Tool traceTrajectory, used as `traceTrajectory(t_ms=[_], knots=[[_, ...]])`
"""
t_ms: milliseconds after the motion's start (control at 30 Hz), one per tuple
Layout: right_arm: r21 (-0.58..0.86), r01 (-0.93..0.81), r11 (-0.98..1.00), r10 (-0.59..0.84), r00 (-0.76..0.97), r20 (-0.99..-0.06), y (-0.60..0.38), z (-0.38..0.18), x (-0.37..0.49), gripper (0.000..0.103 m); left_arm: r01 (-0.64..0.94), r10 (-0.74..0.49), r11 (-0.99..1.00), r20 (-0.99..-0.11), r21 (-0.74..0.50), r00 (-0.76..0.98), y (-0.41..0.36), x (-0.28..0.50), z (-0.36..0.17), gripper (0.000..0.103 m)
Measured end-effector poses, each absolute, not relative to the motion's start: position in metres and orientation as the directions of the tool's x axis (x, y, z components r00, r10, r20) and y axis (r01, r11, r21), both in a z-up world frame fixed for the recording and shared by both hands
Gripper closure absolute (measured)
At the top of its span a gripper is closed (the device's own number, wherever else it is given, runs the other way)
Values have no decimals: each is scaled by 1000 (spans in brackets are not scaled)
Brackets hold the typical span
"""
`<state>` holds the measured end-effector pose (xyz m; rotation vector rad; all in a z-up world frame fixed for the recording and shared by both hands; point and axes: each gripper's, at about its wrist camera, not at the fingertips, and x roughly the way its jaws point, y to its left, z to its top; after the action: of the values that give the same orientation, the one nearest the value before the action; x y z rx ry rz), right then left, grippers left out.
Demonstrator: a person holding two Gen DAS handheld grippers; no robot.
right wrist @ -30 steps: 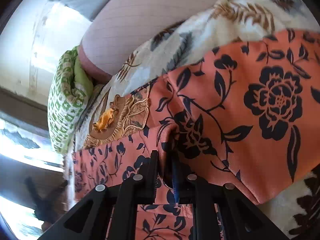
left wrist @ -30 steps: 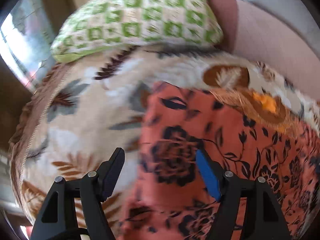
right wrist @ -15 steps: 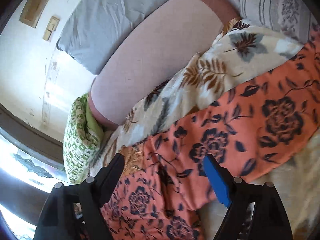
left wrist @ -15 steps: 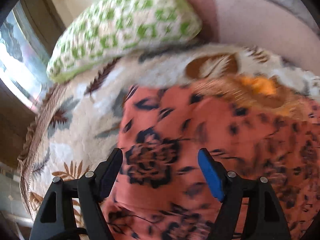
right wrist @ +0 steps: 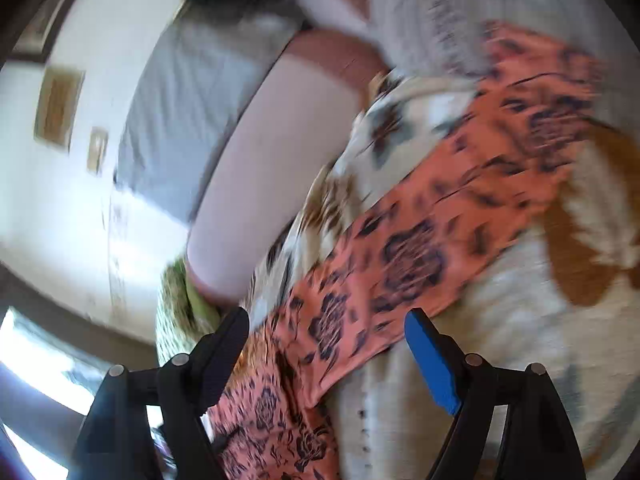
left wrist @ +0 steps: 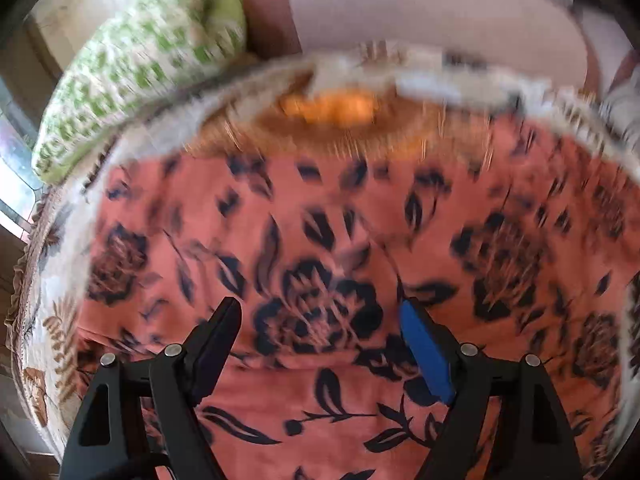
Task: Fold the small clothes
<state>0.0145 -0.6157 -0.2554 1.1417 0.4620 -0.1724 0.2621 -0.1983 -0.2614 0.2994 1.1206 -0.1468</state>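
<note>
Both the left gripper and right gripper are being held wide, gripping nothing. The orange floral garment is lying unrestrained; the fold risks slipping open.

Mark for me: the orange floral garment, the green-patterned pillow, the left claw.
orange floral garment [left wrist: 320, 240]: left wrist view, on its flat middle above the big dark flower.
green-patterned pillow [left wrist: 132, 80]: left wrist view, on its blurred top face.
left claw [left wrist: 320, 320]: left wrist view, midway between the fingertips, jaws open.
</note>
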Motion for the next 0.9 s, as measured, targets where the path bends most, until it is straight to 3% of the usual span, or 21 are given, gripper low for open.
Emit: traceTrajectory(t_ms=[133, 200, 267, 400, 667, 900], knots=[[871, 408, 273, 19, 903, -429, -649, -271, -23, 25, 234, 50, 957, -888, 174, 456, -199, 260, -264, 15], [861, 454, 228, -39, 888, -458, -657, -276, -34, 34, 233, 58, 955, -884, 185, 464, -200, 258, -265, 11], [855, 493, 161, -115, 870, -480, -667, -280, -50, 37, 211, 74, 958, -878, 194, 473, -196, 256, -267, 0], [876, 478, 58, -168, 870, -464, -687, -292, -60, 41, 180, 11, 979, -902, 98, 432, -182, 264, -273, 0], [849, 527, 29, -218, 832, -509, -715, -318, -26, 46, 204, -12, 975, -892, 90, 452, -182, 266, -275, 0], [751, 660, -17, -301, 713, -634, -727, -323, -4, 46, 215, -34, 973, -881, 78, 473, -180, 258, -273, 0]])
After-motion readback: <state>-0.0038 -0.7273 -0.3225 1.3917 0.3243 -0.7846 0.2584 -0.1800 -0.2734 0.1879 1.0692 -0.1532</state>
